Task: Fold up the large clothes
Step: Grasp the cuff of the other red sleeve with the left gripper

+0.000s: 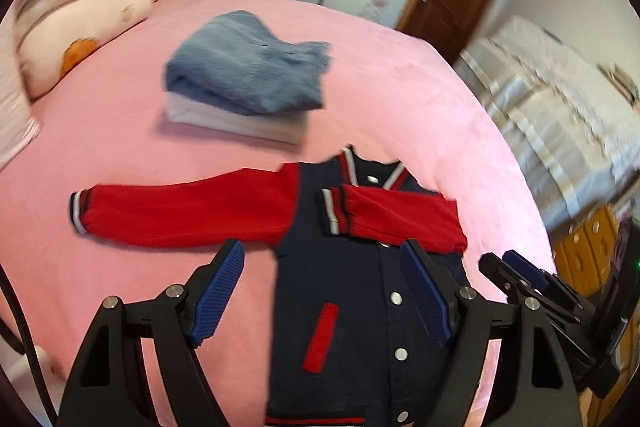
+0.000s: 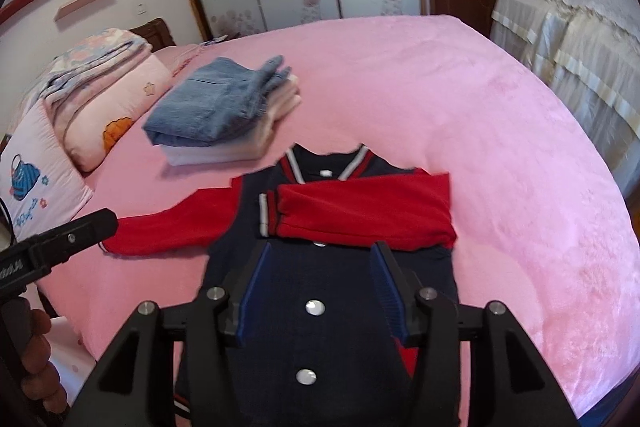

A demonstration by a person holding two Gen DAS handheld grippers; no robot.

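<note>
In the left wrist view, the left tongs (image 1: 322, 283) hang wide and empty above the jacket (image 1: 344, 307) on the pink bed (image 1: 420, 99), its left sleeve (image 1: 180, 215) fully visible, outstretched. The right wrist view shows the right tongs (image 2: 320, 287) parted, holding nothing, over the jacket's front, with the folded pile (image 2: 216, 111) beyond the collar, and alone shows a hand (image 2: 36, 355) gripping the left tongs' handle.

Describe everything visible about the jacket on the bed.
The jacket is a varsity style: navy body, red sleeves, striped red-white-navy collar and cuffs, silver snaps down the closed front, a red pocket welt. The fabric looks soft, like fleece. It lies flat, front up, on the pink bed. One sleeve is folded across the chest; the other sleeve still lies stretched out sideways. Neither tool touches it.
</note>
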